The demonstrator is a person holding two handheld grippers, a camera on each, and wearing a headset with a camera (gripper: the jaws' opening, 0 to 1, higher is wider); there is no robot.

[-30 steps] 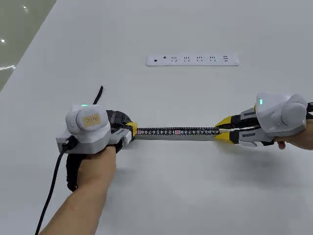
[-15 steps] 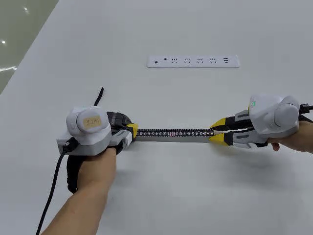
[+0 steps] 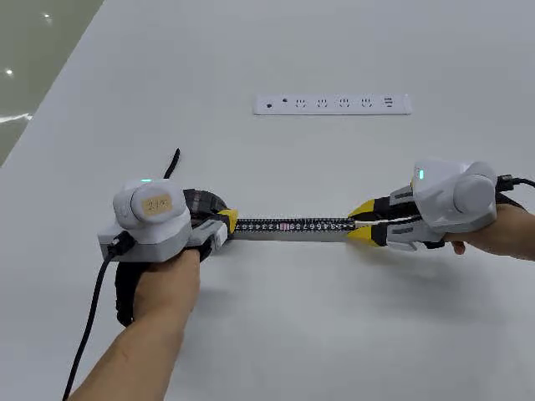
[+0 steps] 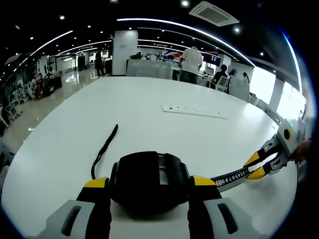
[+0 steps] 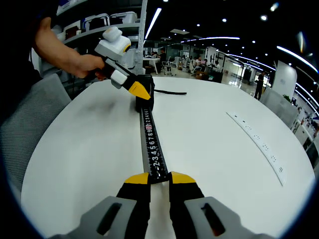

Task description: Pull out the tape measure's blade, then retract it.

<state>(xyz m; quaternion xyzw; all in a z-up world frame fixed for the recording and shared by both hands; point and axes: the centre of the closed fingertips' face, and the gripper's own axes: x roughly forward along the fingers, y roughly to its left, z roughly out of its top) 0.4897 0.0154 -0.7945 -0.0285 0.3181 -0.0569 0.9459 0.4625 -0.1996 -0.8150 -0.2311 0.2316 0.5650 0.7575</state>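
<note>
On a broad white matte tabletop (image 3: 292, 326), edged at far left by a glossy grey-green floor (image 3: 33, 50), my left gripper (image 3: 219, 227) clamps the black, rounded tape measure case (image 3: 203, 203) between its yellow-tipped jaws. A thin black wrist strap (image 3: 170, 161) trails from the case across the table. The black blade with white numerals (image 3: 292, 226) runs straight rightward from the case to my right gripper (image 3: 361, 222), whose jaws are pinched together on the blade's end. A long white power strip (image 3: 333, 104) lies well apart, farther up the table, parallel to the blade. The left gripper view takes in an open-plan hall with curved ceiling light strips (image 4: 189, 27) and people (image 4: 190, 62) standing at distant benches. The right gripper view shows a grey chair (image 5: 30, 124) at the table's edge.
</note>
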